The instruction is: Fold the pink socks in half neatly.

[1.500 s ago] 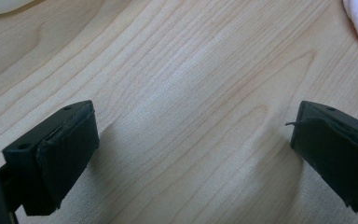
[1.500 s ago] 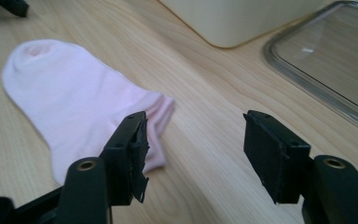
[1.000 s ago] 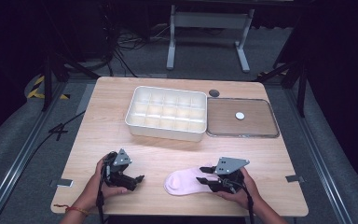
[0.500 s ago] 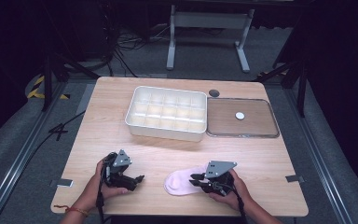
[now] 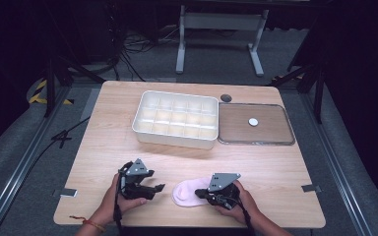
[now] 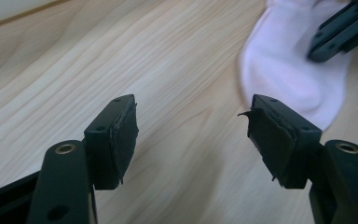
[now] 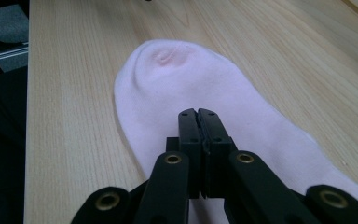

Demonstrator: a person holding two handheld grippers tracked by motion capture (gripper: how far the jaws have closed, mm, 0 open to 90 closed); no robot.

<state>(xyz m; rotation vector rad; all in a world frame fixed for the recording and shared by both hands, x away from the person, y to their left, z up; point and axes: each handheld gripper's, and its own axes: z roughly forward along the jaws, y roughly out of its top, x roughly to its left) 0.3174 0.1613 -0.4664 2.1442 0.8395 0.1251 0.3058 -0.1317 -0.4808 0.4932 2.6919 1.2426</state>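
Observation:
A pale pink sock (image 5: 185,193) lies flat near the table's front edge, toe to the left. My right gripper (image 5: 200,194) rests over its right part. In the right gripper view the jaws are pressed together, the gripper (image 7: 198,113) sits on top of the sock (image 7: 168,84), and no fabric shows between them. My left gripper (image 5: 157,188) sits just left of the sock, pointing at it. In the left gripper view the gripper (image 6: 193,126) is open over bare wood, with the sock (image 6: 289,70) and the right gripper (image 6: 340,28) ahead to the right.
A white tray (image 5: 142,129) with several compartments stands at the middle back. To its right lies a flat brown-bottomed tray (image 5: 285,140) holding a small white disc (image 5: 253,121). A dark round spot (image 5: 226,98) marks the table behind them.
My right gripper has slid left, further onto the sock. The left gripper has hardly moved.

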